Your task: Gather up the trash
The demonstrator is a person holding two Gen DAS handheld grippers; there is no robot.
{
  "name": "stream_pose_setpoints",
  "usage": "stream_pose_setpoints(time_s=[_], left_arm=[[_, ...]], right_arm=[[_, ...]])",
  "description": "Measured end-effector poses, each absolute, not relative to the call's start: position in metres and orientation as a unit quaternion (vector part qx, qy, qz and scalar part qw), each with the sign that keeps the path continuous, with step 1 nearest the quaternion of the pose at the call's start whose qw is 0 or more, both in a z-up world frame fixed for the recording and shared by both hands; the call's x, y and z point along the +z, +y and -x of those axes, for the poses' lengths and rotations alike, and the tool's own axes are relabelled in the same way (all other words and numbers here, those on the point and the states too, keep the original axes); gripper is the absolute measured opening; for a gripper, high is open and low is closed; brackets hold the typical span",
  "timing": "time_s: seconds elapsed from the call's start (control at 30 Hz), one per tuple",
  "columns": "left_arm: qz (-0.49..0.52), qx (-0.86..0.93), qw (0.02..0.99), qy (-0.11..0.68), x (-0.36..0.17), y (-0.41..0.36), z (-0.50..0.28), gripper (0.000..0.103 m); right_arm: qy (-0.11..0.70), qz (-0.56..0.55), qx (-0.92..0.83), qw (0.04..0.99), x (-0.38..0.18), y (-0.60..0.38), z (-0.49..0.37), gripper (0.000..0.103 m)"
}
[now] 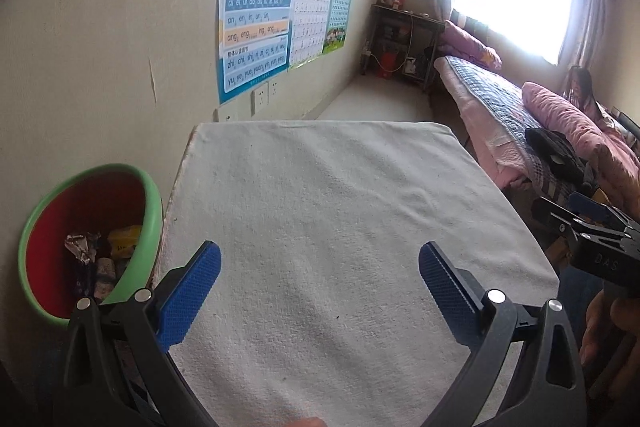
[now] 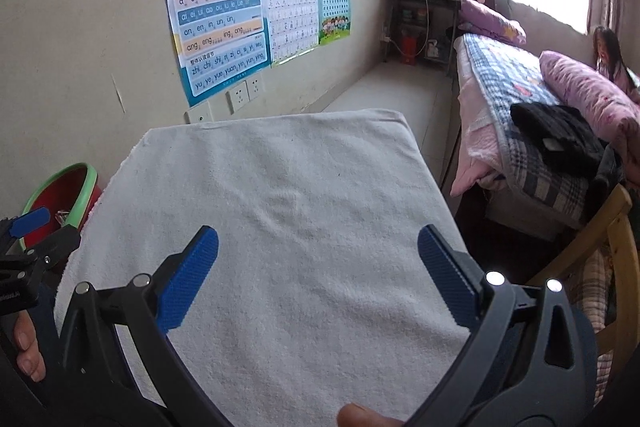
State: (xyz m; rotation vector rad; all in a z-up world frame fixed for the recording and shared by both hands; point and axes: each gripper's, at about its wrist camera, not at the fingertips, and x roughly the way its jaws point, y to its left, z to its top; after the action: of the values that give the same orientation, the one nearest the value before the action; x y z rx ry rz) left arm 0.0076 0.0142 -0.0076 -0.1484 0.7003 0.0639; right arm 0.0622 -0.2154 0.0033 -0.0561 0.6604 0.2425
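A bin [image 1: 154, 205] with a green rim and red inside stands on the floor left of the table; crumpled wrappers and other trash [image 1: 102, 255] lie in it. The same bin [image 2: 86, 175] shows at the left edge of the right wrist view. My left gripper [image 1: 320, 261] hovers open over the white cloth-covered table [image 1: 340, 195], nothing between its blue pads. My right gripper [image 2: 318, 245] is also open and empty above the table [image 2: 280, 187]. No trash lies on the cloth. The right gripper's body [image 1: 592, 239] shows at the right of the left wrist view.
A wall with posters [image 2: 218, 7] and sockets runs along the left. A bed [image 2: 520, 99] with pink bedding and dark clothes lies to the right, a person [image 2: 610, 55] sitting at its far side. A wooden chair [image 2: 616, 227] stands near right. A shelf [image 1: 404, 39] stands under the window.
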Motion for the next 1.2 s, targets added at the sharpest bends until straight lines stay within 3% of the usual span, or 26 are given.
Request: stream_pose_setpoints(time_s=[1.2], left_arm=[[0.075, 0.028, 0.935, 0.345, -0.0093, 0.0113, -0.0104, 0.095]], right_arm=[[0.324, 0.043, 0.11, 0.939, -0.0025, -0.2098, -0.0607, 0.098]])
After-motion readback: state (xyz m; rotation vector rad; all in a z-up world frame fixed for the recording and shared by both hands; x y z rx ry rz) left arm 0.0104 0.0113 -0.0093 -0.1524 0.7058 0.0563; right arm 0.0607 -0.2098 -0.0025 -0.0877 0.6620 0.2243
